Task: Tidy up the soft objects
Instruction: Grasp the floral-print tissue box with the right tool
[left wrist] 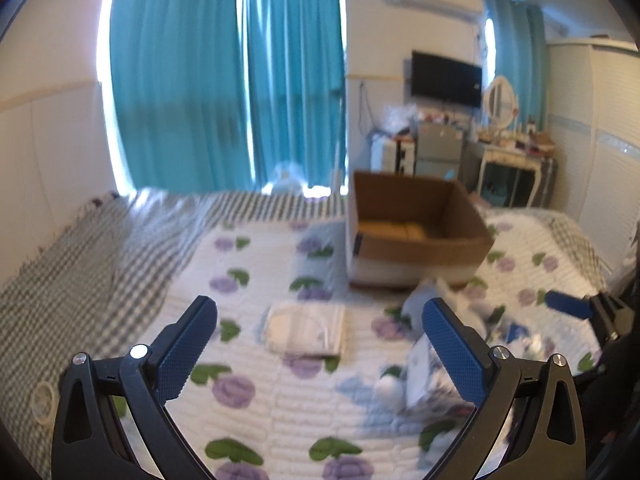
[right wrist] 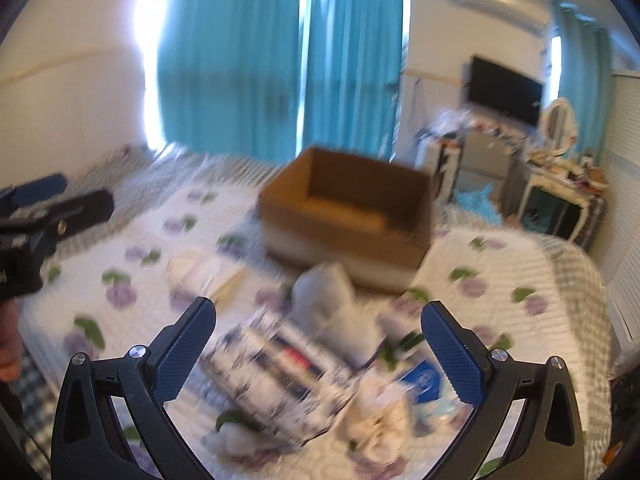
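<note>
A floral quilt [left wrist: 280,408] covers the bed. A folded white cloth [left wrist: 306,329] lies on it between my left gripper's [left wrist: 320,344] open, empty fingers. An open cardboard box [left wrist: 416,236] stands behind it. My right gripper [right wrist: 318,346] is open and empty above a pile of soft items: a white packet with blue print [right wrist: 280,376], a grey-white cloth [right wrist: 332,304], a cream bundle [right wrist: 380,420] and a blue-labelled packet [right wrist: 420,380]. The box [right wrist: 348,216] sits beyond them. The pile also shows in the left wrist view [left wrist: 436,364]. The right view is blurred.
A grey checked blanket [left wrist: 80,264] covers the bed's left side. Teal curtains [left wrist: 224,80] hang behind. A cluttered dresser [left wrist: 512,152], small fridge [left wrist: 438,148] and TV [left wrist: 446,80] stand at the right. The other gripper shows at each view's edge [left wrist: 576,306] [right wrist: 48,208].
</note>
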The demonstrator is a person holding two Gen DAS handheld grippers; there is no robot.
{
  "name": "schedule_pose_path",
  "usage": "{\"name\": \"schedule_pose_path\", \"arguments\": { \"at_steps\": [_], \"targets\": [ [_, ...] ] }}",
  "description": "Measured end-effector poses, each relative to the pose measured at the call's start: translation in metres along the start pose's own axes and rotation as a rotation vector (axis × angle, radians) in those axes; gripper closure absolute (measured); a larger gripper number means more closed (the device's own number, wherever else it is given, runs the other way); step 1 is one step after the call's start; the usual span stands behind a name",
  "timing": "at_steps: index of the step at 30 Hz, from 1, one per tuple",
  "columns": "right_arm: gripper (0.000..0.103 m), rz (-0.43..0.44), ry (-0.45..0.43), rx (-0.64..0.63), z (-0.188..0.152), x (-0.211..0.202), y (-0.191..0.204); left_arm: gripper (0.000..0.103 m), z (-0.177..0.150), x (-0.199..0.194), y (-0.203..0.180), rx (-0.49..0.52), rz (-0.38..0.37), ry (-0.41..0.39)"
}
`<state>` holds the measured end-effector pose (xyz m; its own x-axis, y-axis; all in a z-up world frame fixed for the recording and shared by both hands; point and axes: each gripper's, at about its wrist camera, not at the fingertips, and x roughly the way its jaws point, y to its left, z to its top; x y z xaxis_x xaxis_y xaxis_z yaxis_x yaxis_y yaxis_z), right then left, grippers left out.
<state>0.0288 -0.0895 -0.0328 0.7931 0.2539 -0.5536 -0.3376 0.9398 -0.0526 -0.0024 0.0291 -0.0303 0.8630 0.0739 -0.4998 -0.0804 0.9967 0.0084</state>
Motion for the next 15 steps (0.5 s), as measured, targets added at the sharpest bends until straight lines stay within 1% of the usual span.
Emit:
{"name": "schedule_pose_path", "arguments": {
  "at_steps": [2, 4, 8, 9, 11, 12, 13, 14, 15],
  "targets": [
    [0.0, 0.023, 0.062, -0.041, -0.012, 0.018, 0.009, 0.0, -0.007, 0.01, 0.001, -0.001, 0.005, 0.031],
    [0.0, 0.042, 0.143, -0.084, -0.026, 0.039, 0.018, 0.0, -0.012, 0.018, -0.001, 0.003, 0.009, 0.052],
    [0.002, 0.053, 0.237, -0.106, -0.052, 0.066, 0.027, 0.0, -0.018, 0.028, -0.002, 0.011, 0.016, 0.082],
    [0.006, 0.052, 0.256, -0.12, -0.056, 0.07, 0.029, 0.0, -0.019, 0.031, -0.002, 0.013, 0.019, 0.089],
    [0.012, 0.015, 0.292, -0.149, -0.064, 0.08, 0.032, 0.0, -0.021, 0.033, -0.002, 0.015, 0.022, 0.094],
    [0.018, 0.006, 0.297, -0.151, -0.065, 0.082, 0.031, 0.0, -0.022, 0.035, -0.001, 0.015, 0.025, 0.097],
    [0.025, 0.007, 0.293, -0.145, -0.064, 0.082, 0.03, 0.0, -0.022, 0.035, -0.001, 0.015, 0.026, 0.099],
    [0.029, 0.012, 0.286, -0.132, -0.063, 0.08, 0.027, 0.0, -0.023, 0.036, -0.001, 0.014, 0.027, 0.102],
    [0.035, 0.021, 0.28, -0.116, -0.061, 0.077, 0.024, 0.0, -0.022, 0.037, -0.001, 0.014, 0.026, 0.104]
  ]
}}
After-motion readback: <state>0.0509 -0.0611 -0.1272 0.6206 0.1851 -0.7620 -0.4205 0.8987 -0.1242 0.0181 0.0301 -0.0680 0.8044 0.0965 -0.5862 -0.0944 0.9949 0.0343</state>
